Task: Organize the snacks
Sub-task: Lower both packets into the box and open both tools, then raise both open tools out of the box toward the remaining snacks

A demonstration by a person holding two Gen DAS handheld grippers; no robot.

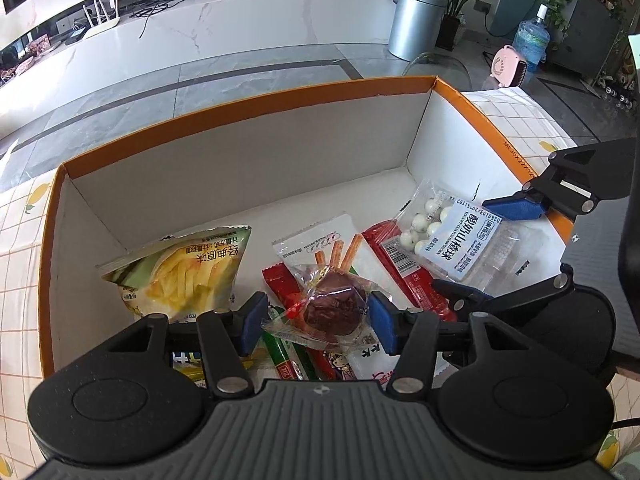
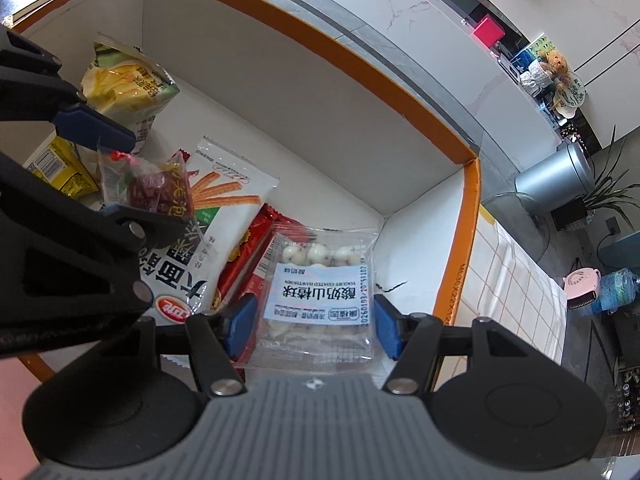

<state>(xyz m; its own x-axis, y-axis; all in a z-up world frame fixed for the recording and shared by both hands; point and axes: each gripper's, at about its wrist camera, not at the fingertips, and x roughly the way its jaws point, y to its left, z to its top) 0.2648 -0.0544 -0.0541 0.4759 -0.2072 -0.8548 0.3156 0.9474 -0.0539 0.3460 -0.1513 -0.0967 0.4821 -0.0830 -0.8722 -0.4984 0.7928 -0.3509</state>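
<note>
An orange-rimmed cardboard box [image 1: 240,120] with white inner walls holds several snacks. My left gripper [image 1: 320,324] is shut on a brown cake in a clear wrapper [image 1: 334,306], held above the pile at the near side. In the right wrist view the same gripper [image 2: 156,180] and cake [image 2: 154,190] show at the left. My right gripper [image 2: 312,330] is shut on a clear packet of white yogurt hawthorn balls [image 2: 320,280], low in the box's right corner. The left wrist view shows that gripper [image 1: 460,242] and packet [image 1: 460,240] too.
In the box lie a yellow-green chips bag [image 1: 180,276], a white packet printed with orange sticks [image 1: 320,244], red bars [image 1: 404,272] and a yellow carton [image 2: 60,164]. A grid-patterned tablecloth [image 2: 520,288] lies right of the box. Beyond the box is grey floor with a silver bin [image 1: 416,20].
</note>
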